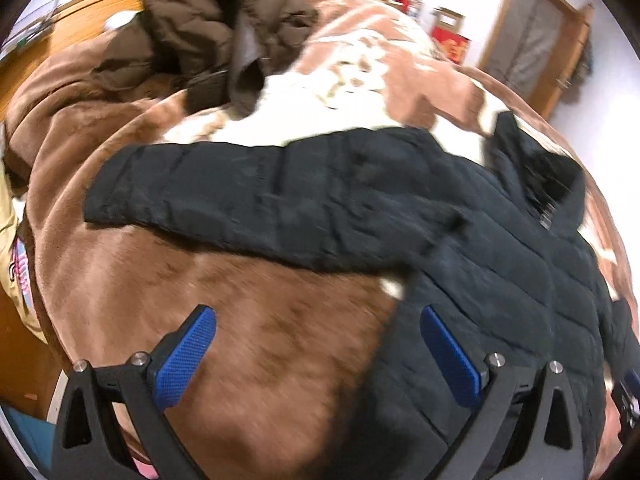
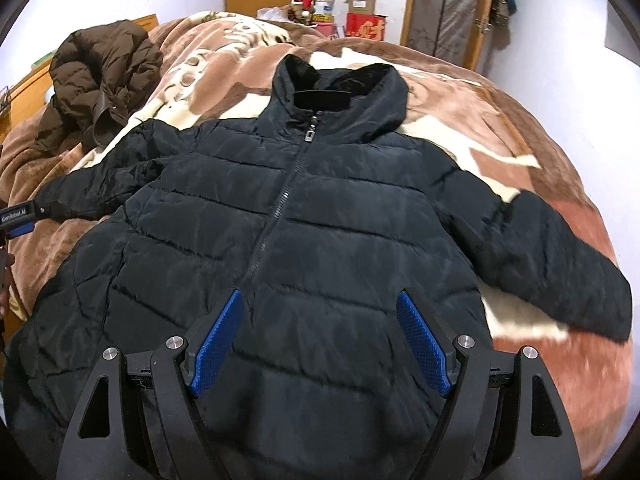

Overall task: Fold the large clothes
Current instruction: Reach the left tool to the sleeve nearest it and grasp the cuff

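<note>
- A big black puffy jacket (image 2: 320, 208) lies flat on a bed, on top of a brown and cream blanket (image 2: 500, 120).
- The jacket is front side up. Its zipper (image 2: 280, 196) is closed and runs up the middle to the hood (image 2: 340, 84).
- Both sleeves stick out to the sides. One sleeve (image 1: 224, 196) reaches far out over the blanket in the left wrist view. The other sleeve (image 2: 560, 264) lies out on the far side in the right wrist view.
- The left gripper (image 1: 320, 356) hangs over the blanket beside the jacket's edge. Its two blue fingers are spread wide and hold nothing.
- The right gripper (image 2: 320, 344) hangs over the lower front of the jacket. Its blue fingers are also spread wide and hold nothing.
- A brown coat (image 2: 100, 76) sits in a heap near the head of the bed, well apart from the black jacket. It looks like it waits its turn.
- The folding looks like it is at the very start. The jacket is laid out, but no part is folded yet.
- The next move is likely to bring a sleeve in. A gripper would need to go down to a cuff, pinch the puffy cloth, and carry it across the chest.
- The cloth is thick and slippery, so the pinch should be firm.
</note>
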`<action>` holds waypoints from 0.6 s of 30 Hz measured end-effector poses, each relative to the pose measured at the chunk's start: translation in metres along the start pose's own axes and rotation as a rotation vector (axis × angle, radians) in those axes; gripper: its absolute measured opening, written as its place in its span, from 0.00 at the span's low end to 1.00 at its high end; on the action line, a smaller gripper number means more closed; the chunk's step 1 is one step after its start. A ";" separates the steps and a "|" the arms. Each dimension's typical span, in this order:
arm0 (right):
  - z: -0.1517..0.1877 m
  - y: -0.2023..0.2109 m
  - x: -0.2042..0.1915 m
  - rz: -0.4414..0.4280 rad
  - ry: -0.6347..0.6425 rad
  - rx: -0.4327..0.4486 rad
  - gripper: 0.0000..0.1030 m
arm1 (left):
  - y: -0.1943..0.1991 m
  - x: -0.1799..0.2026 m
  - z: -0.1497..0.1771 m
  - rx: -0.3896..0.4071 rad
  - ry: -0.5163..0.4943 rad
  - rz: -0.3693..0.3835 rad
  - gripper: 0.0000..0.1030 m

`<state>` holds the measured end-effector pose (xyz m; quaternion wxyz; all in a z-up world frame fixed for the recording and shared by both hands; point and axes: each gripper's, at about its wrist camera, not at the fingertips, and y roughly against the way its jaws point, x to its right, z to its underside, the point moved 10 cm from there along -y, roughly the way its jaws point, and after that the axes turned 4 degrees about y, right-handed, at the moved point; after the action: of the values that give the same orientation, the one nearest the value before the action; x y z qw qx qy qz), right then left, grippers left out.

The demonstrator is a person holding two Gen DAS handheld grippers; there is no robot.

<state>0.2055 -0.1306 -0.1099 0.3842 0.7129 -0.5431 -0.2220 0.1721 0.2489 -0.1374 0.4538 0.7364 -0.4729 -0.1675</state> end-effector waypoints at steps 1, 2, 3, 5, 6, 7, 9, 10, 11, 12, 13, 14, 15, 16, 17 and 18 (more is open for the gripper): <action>-0.003 -0.004 -0.003 -0.001 0.009 0.000 0.77 | -0.005 -0.008 -0.005 0.002 0.018 -0.007 1.00; -0.007 -0.009 -0.006 -0.002 0.018 -0.002 0.77 | -0.011 -0.016 -0.009 0.001 0.037 -0.012 1.00; -0.010 -0.014 -0.008 -0.004 0.025 -0.005 0.77 | -0.017 -0.023 -0.013 -0.006 0.057 0.000 1.00; -0.015 -0.023 -0.014 -0.009 0.035 -0.012 0.77 | -0.030 -0.035 -0.018 -0.014 0.088 -0.002 1.00; -0.017 -0.029 -0.017 -0.010 0.043 -0.017 0.77 | -0.036 -0.041 -0.021 -0.013 0.098 -0.009 1.00; -0.020 -0.034 -0.019 -0.011 0.049 -0.021 0.77 | -0.042 -0.047 -0.023 -0.017 0.111 -0.014 1.00; -0.022 -0.043 -0.024 -0.015 0.056 -0.030 0.77 | -0.055 -0.059 -0.026 -0.033 0.146 -0.020 0.99; -0.024 -0.048 -0.025 -0.017 0.058 -0.034 0.77 | -0.061 -0.065 -0.028 -0.032 0.157 -0.036 0.98; -0.025 -0.052 -0.027 -0.018 0.061 -0.036 0.77 | -0.066 -0.071 -0.030 -0.031 0.167 -0.045 0.97; -0.027 -0.055 -0.028 -0.020 0.062 -0.036 0.77 | -0.072 -0.077 -0.033 -0.032 0.180 -0.054 0.96; -0.029 -0.059 -0.030 -0.022 0.066 -0.038 0.77 | -0.077 -0.082 -0.035 -0.031 0.193 -0.059 0.95; -0.030 -0.063 -0.031 -0.021 0.069 -0.040 0.77 | -0.082 -0.087 -0.037 -0.030 0.207 -0.069 0.92; -0.030 -0.066 -0.032 -0.021 0.071 -0.043 0.77 | -0.086 -0.093 -0.038 -0.028 0.220 -0.084 0.90; -0.031 -0.069 -0.033 -0.021 0.073 -0.047 0.77 | -0.090 -0.098 -0.040 -0.025 0.231 -0.089 0.89; -0.031 -0.071 -0.033 -0.021 0.074 -0.048 0.77 | -0.094 -0.103 -0.042 -0.022 0.247 -0.088 0.88; -0.031 -0.074 -0.033 -0.021 0.077 -0.052 0.77 | -0.097 -0.107 -0.043 -0.019 0.261 -0.082 0.87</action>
<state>0.2628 -0.0812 -0.1524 0.4206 0.7165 -0.5144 -0.2126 0.2012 0.3755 -0.2140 0.5113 0.7663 -0.3776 -0.0933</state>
